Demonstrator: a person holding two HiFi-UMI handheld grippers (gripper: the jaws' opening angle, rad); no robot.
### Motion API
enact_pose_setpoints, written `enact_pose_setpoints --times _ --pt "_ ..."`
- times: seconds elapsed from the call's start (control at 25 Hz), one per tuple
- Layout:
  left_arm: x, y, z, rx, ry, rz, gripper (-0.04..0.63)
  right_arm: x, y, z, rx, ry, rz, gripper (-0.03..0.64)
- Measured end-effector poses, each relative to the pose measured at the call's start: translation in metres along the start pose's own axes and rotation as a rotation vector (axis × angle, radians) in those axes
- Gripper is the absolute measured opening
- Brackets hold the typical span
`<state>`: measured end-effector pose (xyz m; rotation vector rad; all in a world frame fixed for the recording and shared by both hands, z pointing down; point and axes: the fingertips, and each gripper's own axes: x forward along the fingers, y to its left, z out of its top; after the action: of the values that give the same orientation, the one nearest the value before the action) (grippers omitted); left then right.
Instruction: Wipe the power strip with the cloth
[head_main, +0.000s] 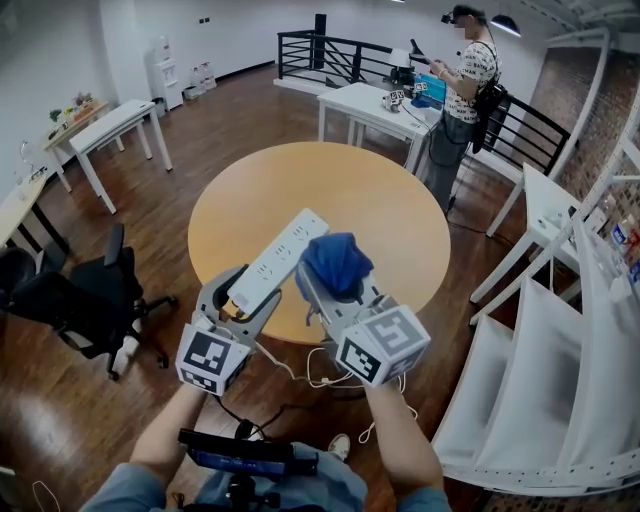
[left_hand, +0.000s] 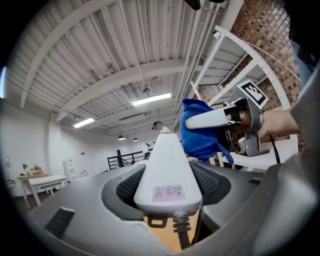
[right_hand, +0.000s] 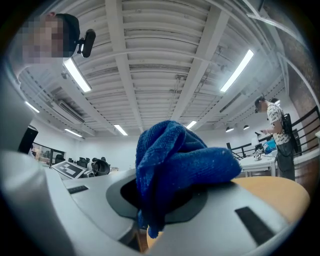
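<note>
My left gripper (head_main: 243, 297) has the power strip (head_main: 278, 258) by its near end, where the cable (head_main: 300, 375) comes out. The jaws stand wide because the body is wide, and the pads press on both long sides. I hold it at that end so that almost the whole length, incl. the socket face, is free for wiping. The strip is in the air, not on the table (head_main: 420, 210). It is above the near edge and its far end points away and a bit to the right.

My right gripper (head_main: 335, 292) is closed on the blue cloth (head_main: 335, 260). The cloth is bunched into a ball that sticks out past the jaw tips, so I judge soft cloth meets the strip first, not the hard jaws. The cloth is just right of the strip, approx. at its middle. I cannot tell if they touch.

For moving, the strip's right long edge is the line to follow, and toward the far end there is only bare table top below. The cable hangs down under the near table edge, so I think it can pull if I swing far. The white shelf frame (head_main: 560, 380) is at the right and the other person (head_main: 465, 90) is beyond the table, both well apart.
</note>
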<state>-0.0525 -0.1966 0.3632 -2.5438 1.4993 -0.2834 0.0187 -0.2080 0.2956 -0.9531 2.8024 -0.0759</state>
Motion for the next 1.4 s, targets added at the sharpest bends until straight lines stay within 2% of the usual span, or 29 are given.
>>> enact_pose_setpoints --times 0.32,0.52,0.64,0.8,1.04,1.28,1.4 --pt "0.004 0.001 -0.006 -0.035 0.019 0.007 0.284 0.000 0.018 -0.018 0.022 0.017 0.031 0.067" --pt "0.010 0.000 -0.008 -0.045 0.016 0.002 0.282 0.003 0.017 -0.027 0.029 0.033 0.026 0.067" --pt "0.016 0.003 -0.023 -0.046 0.029 -0.003 0.284 0.002 0.012 -0.028 0.035 0.032 0.009 0.067" --pt "0.028 0.005 -0.070 -0.088 0.101 -0.007 0.283 -0.008 0.001 -0.033 0.051 0.032 -0.022 0.067" --pt "0.047 0.003 -0.160 -0.225 0.258 -0.005 0.282 -0.029 -0.026 -0.050 0.071 0.062 -0.096 0.067" --pt "0.061 -0.002 -0.232 -0.245 0.396 -0.015 0.282 -0.041 -0.047 -0.069 0.099 0.092 -0.159 0.067" --pt "0.068 -0.002 -0.255 -0.251 0.432 -0.010 0.282 -0.040 -0.053 -0.077 0.113 0.107 -0.170 0.067"
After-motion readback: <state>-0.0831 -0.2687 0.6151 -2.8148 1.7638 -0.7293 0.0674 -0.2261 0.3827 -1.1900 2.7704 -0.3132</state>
